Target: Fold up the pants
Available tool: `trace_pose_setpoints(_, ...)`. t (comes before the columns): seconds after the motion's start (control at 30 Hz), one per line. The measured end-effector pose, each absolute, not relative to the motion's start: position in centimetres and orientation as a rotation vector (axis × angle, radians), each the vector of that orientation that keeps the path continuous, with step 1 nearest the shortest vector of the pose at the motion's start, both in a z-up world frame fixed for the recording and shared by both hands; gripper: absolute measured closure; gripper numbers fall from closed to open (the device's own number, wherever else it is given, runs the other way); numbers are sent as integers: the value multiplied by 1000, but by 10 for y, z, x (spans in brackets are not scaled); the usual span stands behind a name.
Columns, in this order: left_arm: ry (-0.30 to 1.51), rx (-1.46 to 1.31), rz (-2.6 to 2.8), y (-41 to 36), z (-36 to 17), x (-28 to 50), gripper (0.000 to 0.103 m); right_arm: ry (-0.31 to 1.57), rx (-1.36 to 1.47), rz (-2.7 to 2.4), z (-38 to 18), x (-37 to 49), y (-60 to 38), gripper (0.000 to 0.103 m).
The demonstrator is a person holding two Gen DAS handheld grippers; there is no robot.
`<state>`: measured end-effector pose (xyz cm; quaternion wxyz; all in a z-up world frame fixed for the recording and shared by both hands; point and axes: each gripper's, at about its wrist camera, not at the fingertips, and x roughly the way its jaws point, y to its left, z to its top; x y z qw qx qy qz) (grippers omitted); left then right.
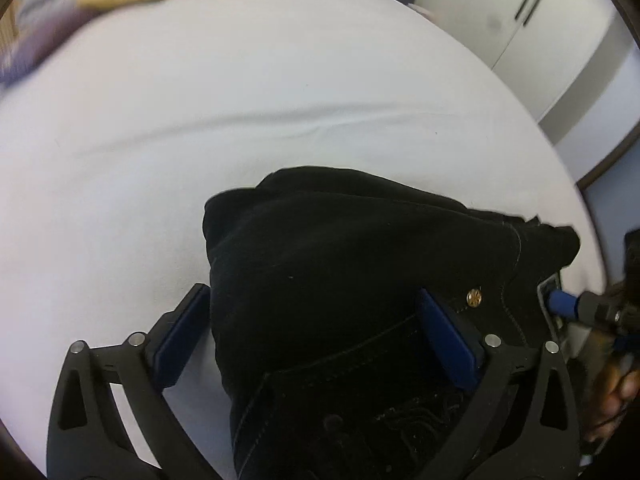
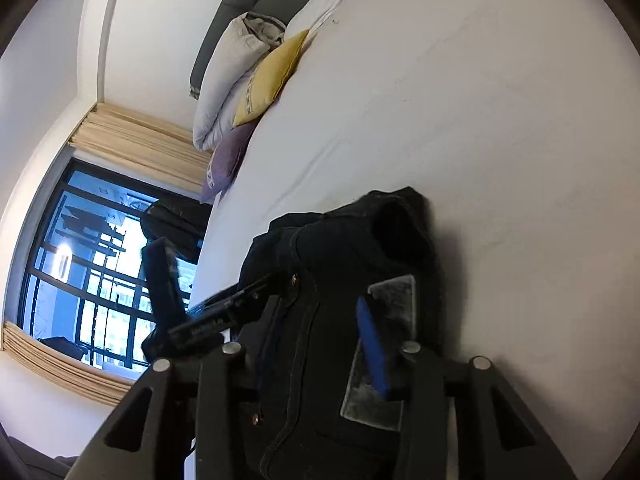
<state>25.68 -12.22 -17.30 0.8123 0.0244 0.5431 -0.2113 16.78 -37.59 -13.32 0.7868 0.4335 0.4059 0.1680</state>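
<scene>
Left claw (image 1: 316, 332) straddles pants (image 1: 360, 264); right claw (image 2: 316, 344) grips them.

Left gripper (image 1: 316, 334): jaws spread wide, angled steeply down.
Right gripper (image 2: 320, 344): jaws half-closed, tilted gently down.

Both wrist views look steeply down, close over the black pants (image 1: 360, 280) on the white bed (image 2: 480, 120).

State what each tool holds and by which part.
Right tool grips the black pants at the waistband edge near the rivets. Left tool stands open over them, gripping nothing.
</scene>
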Motion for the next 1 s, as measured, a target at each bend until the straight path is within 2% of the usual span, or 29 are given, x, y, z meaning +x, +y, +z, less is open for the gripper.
trace_pose_setpoints(0.23,1034,44,-454,-109,-125,210,3,794,859,520,-73,135,-359,44)
trace_pose_setpoints(0.37,1027,80,-496,-111,-129,161,3,866,853,597,-91,112,-337,37)
trace_pose_setpoints(0.43,1035,143,-467,-112,-148,149,1,947,863,525,-119,106,-335,38)
trace_pose_setpoints(0.47,1033,144,-457,-109,-151,149,0,974,901,503,-136,103,-337,46)
trace_pose_setpoints(0.5,1027,126,-456,-106,-154,148,0,966,931,500,-144,99,-339,49)
trace_pose_setpoints(0.6,1068,37,-471,-94,-155,155,0,954,908,495,-137,91,-344,50)
trace_pose_setpoints(0.77,1007,-5,-443,-70,-122,141,0,884,867,474,-105,80,-369,26)
trace_pose_setpoints(0.9,988,-82,-397,-41,-103,158,0,843,942,364,-107,87,-406,22)
trace_pose_setpoints(1.0,1071,-93,-376,-36,-120,177,0,879,957,346,-117,102,-410,22)
